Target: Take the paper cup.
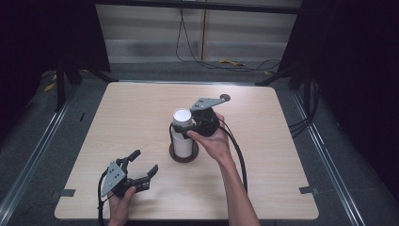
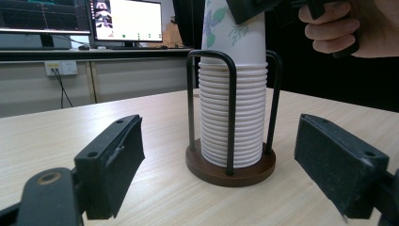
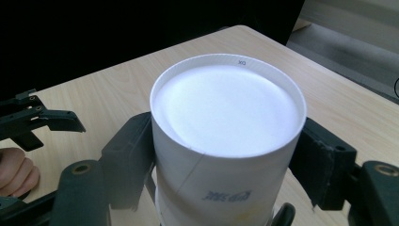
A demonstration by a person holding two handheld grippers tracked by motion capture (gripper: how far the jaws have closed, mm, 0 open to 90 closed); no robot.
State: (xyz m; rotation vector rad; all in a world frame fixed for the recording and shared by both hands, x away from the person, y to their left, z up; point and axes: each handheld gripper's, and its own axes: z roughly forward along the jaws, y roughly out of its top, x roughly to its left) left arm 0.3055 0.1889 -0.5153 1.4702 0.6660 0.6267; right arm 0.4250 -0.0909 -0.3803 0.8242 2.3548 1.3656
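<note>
A stack of upside-down white paper cups [image 1: 181, 123] stands in a holder with a dark round base [image 1: 183, 158] and black wire loops [image 2: 231, 113], mid-table. My right gripper [image 1: 187, 128] comes in from the right, near the top of the stack. In the right gripper view its jaws sit on either side of the top cup [image 3: 226, 108], and both pads lie against its wall; the gripper [image 3: 226, 155] is shut on that cup. My left gripper [image 1: 145, 161] rests low near the front left of the table, open, with nothing between its jaws. It [image 2: 221, 165] points at the stack [image 2: 230, 117] from a short distance.
The light wood table [image 1: 141, 108] has bare surface all round the holder. Cables trail from both grippers toward the front edge. Beyond the table a desk with monitors [image 2: 127, 21] shows in the left gripper view. Dark curtains flank the table.
</note>
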